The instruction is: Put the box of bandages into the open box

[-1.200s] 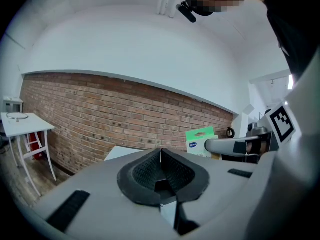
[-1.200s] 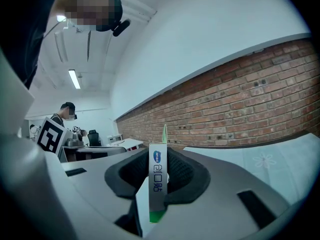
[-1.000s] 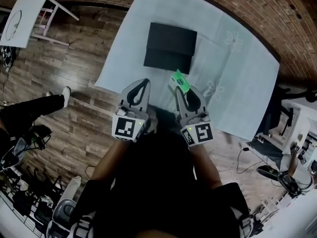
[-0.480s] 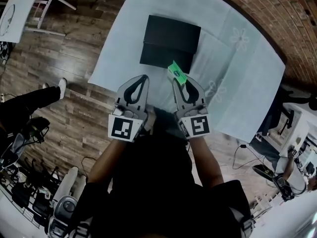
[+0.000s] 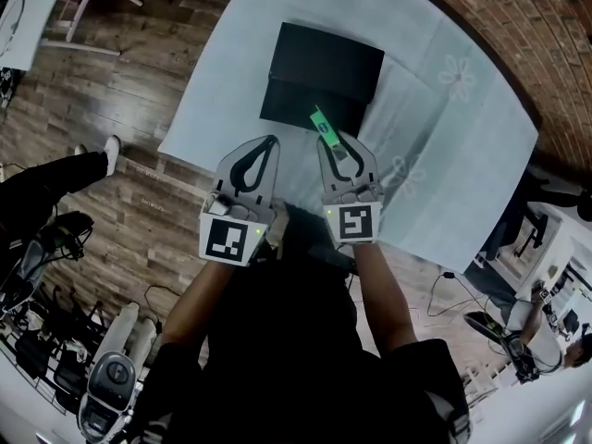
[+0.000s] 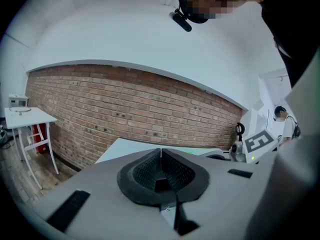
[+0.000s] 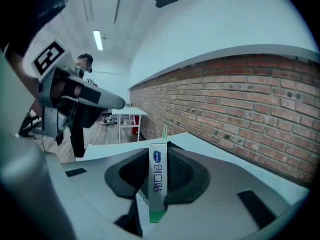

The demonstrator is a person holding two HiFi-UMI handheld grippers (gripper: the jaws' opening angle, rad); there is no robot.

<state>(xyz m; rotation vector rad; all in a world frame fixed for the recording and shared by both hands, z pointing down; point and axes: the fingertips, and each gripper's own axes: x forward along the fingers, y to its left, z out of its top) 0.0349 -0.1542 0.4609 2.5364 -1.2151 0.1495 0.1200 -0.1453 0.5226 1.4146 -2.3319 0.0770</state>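
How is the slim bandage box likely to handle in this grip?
The bandage box looks like thin cardboard, so it is probably light and slightly crushable. The fingers clamp its flat sides, so slipping seems unlikely. Released on edge, it would probably tip flat.

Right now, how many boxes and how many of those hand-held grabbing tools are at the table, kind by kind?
Black open box: 1
Green-and-white bandage box, held in the right gripper: 1
Hand-held grippers, counting the empty left gripper: 2
Total: 4
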